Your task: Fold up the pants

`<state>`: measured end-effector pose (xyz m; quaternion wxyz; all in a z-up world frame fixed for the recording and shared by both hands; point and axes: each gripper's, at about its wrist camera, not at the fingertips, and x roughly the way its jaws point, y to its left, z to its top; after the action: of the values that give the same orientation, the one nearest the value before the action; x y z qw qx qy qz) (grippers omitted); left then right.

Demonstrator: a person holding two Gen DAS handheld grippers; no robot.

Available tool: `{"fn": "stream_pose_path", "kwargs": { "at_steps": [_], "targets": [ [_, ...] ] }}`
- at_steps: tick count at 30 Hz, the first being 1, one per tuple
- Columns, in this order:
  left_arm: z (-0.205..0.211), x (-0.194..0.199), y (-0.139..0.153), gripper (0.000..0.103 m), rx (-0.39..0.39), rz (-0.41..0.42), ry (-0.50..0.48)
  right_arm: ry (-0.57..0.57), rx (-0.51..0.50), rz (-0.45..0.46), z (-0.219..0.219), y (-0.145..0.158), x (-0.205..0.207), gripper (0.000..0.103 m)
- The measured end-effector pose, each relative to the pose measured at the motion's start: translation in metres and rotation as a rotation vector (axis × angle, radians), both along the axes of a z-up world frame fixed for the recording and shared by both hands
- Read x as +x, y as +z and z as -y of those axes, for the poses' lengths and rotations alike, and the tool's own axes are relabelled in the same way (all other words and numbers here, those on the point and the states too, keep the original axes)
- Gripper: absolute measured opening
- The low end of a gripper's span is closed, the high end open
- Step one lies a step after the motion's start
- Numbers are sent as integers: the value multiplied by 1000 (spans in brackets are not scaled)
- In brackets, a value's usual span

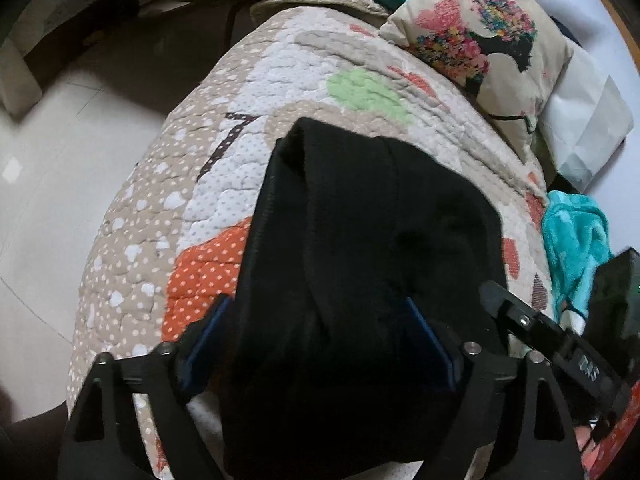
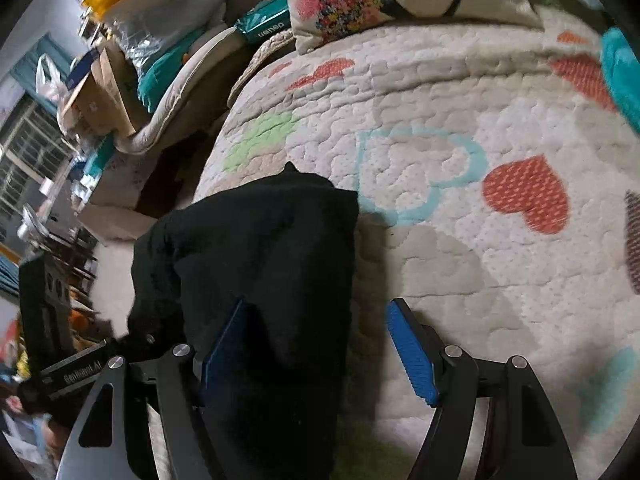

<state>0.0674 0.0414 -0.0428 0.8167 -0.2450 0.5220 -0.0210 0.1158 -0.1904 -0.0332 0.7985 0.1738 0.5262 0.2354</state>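
Observation:
The black pants (image 1: pixel 360 240) lie bunched on the quilted bed cover (image 1: pixel 248 120). In the left wrist view my left gripper (image 1: pixel 316 344) has its blue-padded jaws wide apart, one on each side of the pants' near end, not closed on the cloth. In the right wrist view the pants (image 2: pixel 260 248) lie left of centre. My right gripper (image 2: pixel 320 352) is open; its left pad (image 2: pixel 224 344) lies against the pants and its right pad (image 2: pixel 412 356) is over bare quilt (image 2: pixel 440 260). The right gripper's body (image 1: pixel 560 344) shows at the left view's right edge.
A flower-print pillow (image 1: pixel 480 40) and a white bag (image 1: pixel 588 128) lie at the bed's far end. A teal cloth (image 1: pixel 576 236) lies at the right. The bed edge drops to a pale floor (image 1: pixel 60 200) on the left. Boxes and clutter (image 2: pixel 120 80) stand beside the bed.

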Motion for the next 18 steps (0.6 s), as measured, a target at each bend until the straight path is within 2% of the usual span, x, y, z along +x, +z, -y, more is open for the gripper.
{"fn": "stream_pose_path", "kwargs": {
  "at_steps": [1, 3, 4, 6, 7, 8, 11, 18],
  "targets": [
    [1, 0, 2, 67, -9, 12, -13, -5, 31, -17, 0, -3, 4, 77],
    [4, -1, 5, 47, -24, 29, -33, -13, 85, -40, -1, -8, 9, 69],
    [5, -1, 6, 45, -27, 32, -36, -6, 118, -54, -2, -9, 11, 57],
    [5, -1, 7, 39, -40, 34, -28, -4, 144, -63, -4, -6, 13, 50],
    [5, -1, 8, 38, -50, 33, -22, 5, 153, -62, -6, -5, 12, 38],
    [5, -2, 10, 37, -57, 32, -17, 14, 155, -57, -7, -1, 12, 32],
    [7, 1, 21, 34, -69, 39, -15, 27, 157, -33, -9, 12, 12, 27],
    [20, 35, 54, 33, -54, 100, -36, 21, 138, 64, -5, 53, 35, 26]
  ]
}}
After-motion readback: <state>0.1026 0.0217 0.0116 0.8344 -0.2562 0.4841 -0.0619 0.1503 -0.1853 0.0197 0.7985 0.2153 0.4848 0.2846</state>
